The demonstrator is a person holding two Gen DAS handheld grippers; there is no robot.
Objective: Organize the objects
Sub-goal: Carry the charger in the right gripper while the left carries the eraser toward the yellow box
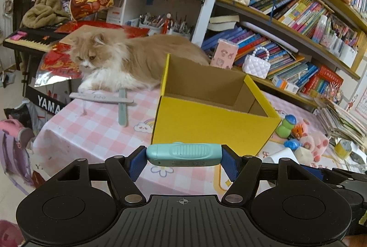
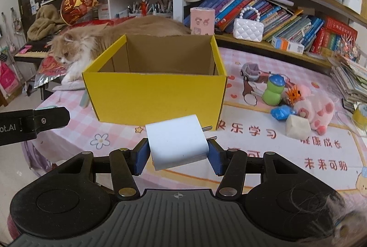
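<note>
Gripping: L gripper (image 1: 184, 158) clamps teal device (image 1: 184, 154); R gripper (image 2: 177, 155) clamps white charger (image 2: 177, 142), facing yellow box (image 2: 156, 95).

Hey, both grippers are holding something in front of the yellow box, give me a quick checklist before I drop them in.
1. Left gripper holds the teal case end to end between its fingers: ok.
2. Right gripper clamps the white charger by its sides: ok.
3. Yellow box open at the top: ok.
4. Box floor free of things: cannot tell, the front wall hides it.
5. Cat outside the box, lying behind it: ok.
6. Both items over the opening: not ok, short of the front wall.
</note>
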